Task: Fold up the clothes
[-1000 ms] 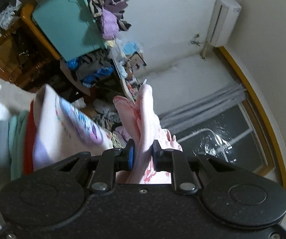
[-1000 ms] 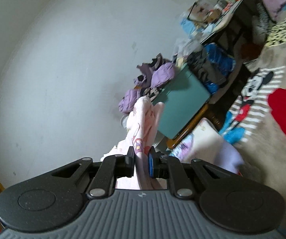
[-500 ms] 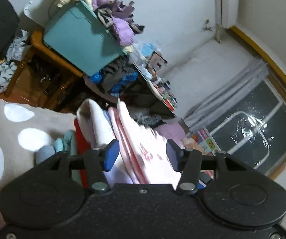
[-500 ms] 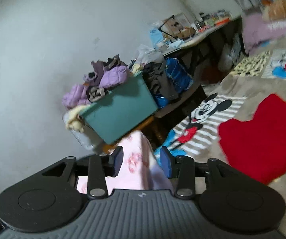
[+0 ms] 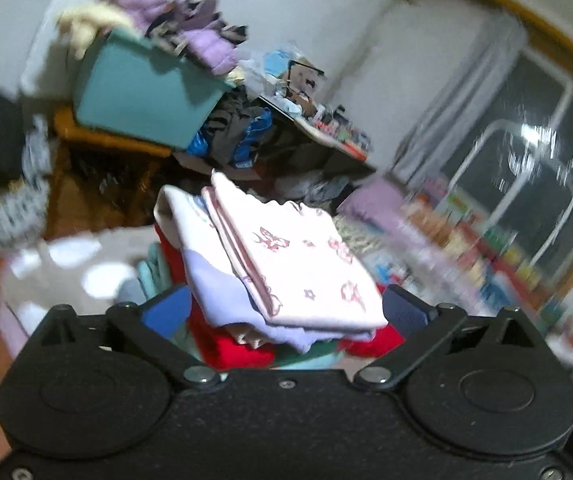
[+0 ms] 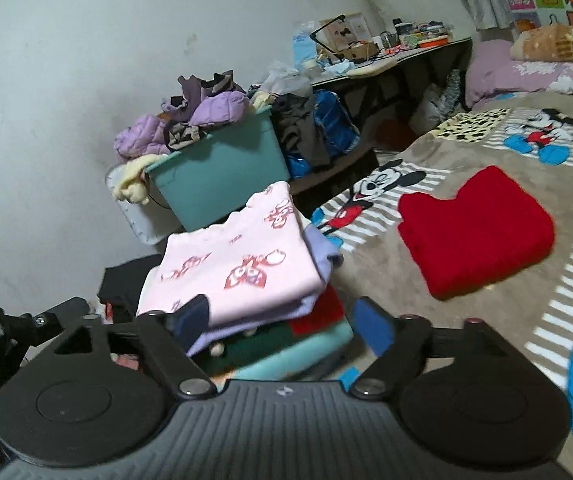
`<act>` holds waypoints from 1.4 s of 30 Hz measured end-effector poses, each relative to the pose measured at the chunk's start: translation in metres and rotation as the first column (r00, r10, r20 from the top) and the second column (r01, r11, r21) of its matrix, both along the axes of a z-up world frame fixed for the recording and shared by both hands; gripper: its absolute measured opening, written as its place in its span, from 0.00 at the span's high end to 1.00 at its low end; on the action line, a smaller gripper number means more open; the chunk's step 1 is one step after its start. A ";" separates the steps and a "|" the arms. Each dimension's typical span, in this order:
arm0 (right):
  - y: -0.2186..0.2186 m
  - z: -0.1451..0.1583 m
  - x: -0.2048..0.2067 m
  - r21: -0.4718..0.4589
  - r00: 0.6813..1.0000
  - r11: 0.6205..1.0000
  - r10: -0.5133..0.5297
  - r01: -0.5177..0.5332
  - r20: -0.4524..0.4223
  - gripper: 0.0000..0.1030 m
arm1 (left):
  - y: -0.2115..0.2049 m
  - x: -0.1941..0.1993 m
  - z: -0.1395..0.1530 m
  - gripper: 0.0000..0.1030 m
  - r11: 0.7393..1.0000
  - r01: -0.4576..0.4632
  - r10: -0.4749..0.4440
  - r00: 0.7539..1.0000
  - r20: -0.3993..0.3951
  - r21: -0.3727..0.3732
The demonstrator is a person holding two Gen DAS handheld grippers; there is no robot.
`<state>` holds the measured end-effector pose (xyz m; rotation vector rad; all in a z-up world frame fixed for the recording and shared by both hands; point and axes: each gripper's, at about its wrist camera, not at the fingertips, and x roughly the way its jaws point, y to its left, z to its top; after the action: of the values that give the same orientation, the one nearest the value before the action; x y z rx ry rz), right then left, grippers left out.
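A folded pink garment with red butterfly prints [image 5: 302, 264] lies on top of a stack of folded clothes [image 5: 238, 340], over lilac, red and teal layers. It also shows in the right wrist view [image 6: 238, 264], on the same stack [image 6: 310, 340]. My left gripper [image 5: 286, 312] is open and empty, its jaws wide to either side of the stack's near edge. My right gripper [image 6: 282, 320] is open and empty, just in front of the stack. A folded red garment [image 6: 474, 232] lies apart on the Mickey Mouse blanket [image 6: 406, 264].
A teal bin [image 6: 222, 180] heaped with purple clothes stands behind the stack by the wall. A cluttered desk [image 6: 390, 60] runs along the back. A bed with a lilac cover [image 6: 526, 76] is at far right. A window with grey curtains [image 5: 466, 120] is at right.
Both grippers held the pink garment up a second ago. They opened and let it go, and it now lies flat on the stack. Both grippers have drawn back and tilted down.
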<state>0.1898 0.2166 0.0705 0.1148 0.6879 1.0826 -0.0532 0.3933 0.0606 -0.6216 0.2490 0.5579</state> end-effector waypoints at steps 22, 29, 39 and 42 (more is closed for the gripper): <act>-0.021 0.047 -0.067 -0.188 0.987 0.979 -0.056 0.084 0.149 0.00 | -0.067 -0.014 0.049 0.00 0.958 -0.030 0.101 0.965 -0.241 0.284; -0.028 0.053 -0.079 -0.187 0.986 0.978 -0.059 0.088 0.156 0.00 | -0.074 -0.021 0.054 0.00 0.965 -0.030 0.091 0.971 -0.223 0.259; -0.036 0.052 -0.089 -0.184 0.987 0.979 -0.063 0.090 0.149 0.00 | -0.088 -0.019 0.053 0.00 0.942 -0.029 0.136 0.944 -0.302 0.335; -0.037 0.053 -0.092 -0.184 0.987 0.979 -0.062 0.089 0.150 0.00 | -0.088 -0.018 0.053 0.00 0.946 -0.025 0.129 0.944 -0.304 0.323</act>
<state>0.0981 0.1799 0.1234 -0.1000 0.6478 0.9371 -0.0715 0.3055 0.1139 -0.2266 0.4343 0.7594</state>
